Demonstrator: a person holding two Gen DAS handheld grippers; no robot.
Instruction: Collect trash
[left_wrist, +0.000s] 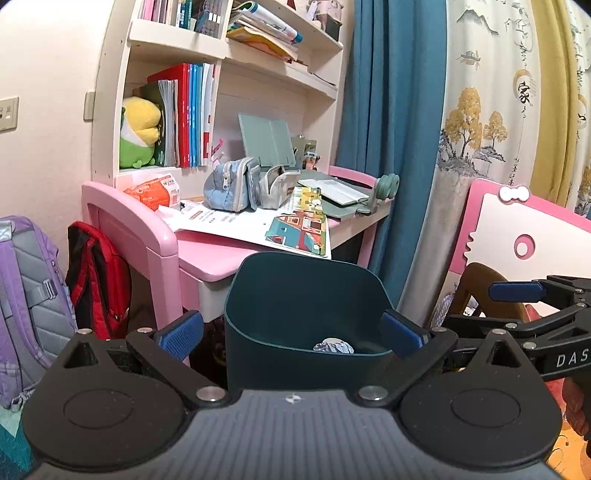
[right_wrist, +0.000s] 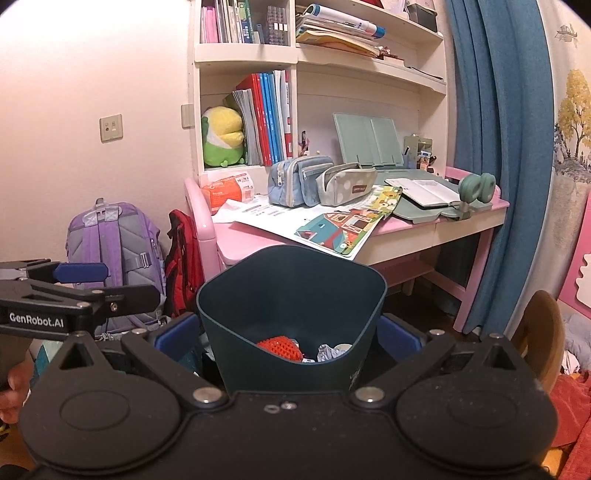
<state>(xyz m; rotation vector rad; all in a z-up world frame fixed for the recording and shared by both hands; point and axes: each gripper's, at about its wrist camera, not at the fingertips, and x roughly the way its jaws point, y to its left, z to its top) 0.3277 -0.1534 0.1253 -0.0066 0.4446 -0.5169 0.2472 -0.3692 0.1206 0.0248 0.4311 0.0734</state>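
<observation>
A dark teal trash bin stands right in front of both grippers; it also shows in the right wrist view. Inside it lie crumpled silver foil, seen also from the right, and an orange-red mesh ball. My left gripper is open, its blue pads spread on either side of the bin's near rim. My right gripper is open too, its pads flanking the bin's walls. Neither holds anything.
A pink desk behind the bin carries papers, pencil cases and an open book. A purple backpack and red bag lean at left. Blue curtain hangs at right; a wooden chair stands near right.
</observation>
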